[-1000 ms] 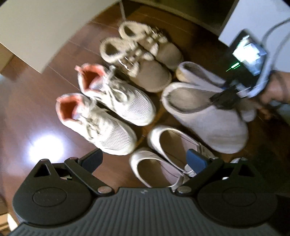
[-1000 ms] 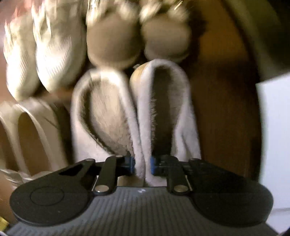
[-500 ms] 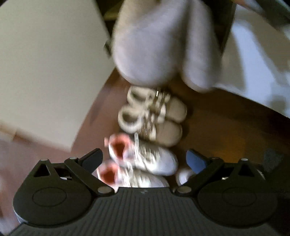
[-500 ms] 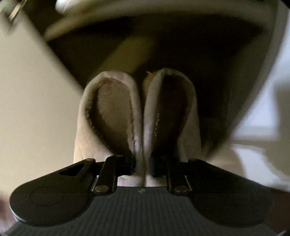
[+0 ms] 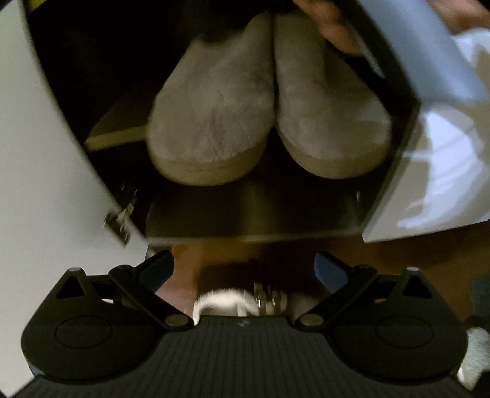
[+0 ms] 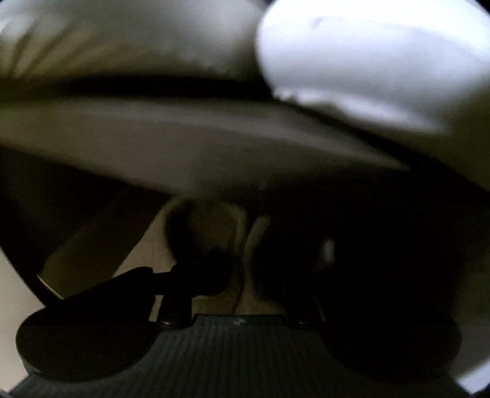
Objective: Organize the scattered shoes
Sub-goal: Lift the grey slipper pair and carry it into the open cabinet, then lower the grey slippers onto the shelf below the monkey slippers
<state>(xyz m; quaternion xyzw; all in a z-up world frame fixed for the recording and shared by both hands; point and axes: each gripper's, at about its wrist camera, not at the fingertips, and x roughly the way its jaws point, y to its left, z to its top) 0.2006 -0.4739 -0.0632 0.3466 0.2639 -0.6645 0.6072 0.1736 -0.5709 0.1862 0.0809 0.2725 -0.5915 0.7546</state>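
A pair of grey fuzzy slippers [image 5: 211, 122] stands side by side on a dark cabinet shelf [image 5: 251, 214], toes toward the left wrist view. A hand [image 5: 333, 27] shows behind them at the top. My left gripper [image 5: 245, 266] hangs open in front of the shelf with nothing between its fingers. In the dark, blurred right wrist view, the slippers' inner walls [image 6: 245, 238] lie between the fingers of my right gripper [image 6: 242, 269]. Its jaws are opening and stand apart from those walls.
An open white cabinet door [image 5: 46, 183] with a metal hinge [image 5: 122, 214] stands at the left, a white side panel [image 5: 428, 153] at the right. A furry buckled shoe [image 5: 226, 301] lies on the wood floor [image 5: 398, 254] below. A pale shelf board [image 6: 183, 137] hangs overhead.
The right gripper lifted the slipper pair off the floor into the cabinet, and its jaws have parted. The left gripper swung up from the shoes on the floor to face the shelf.
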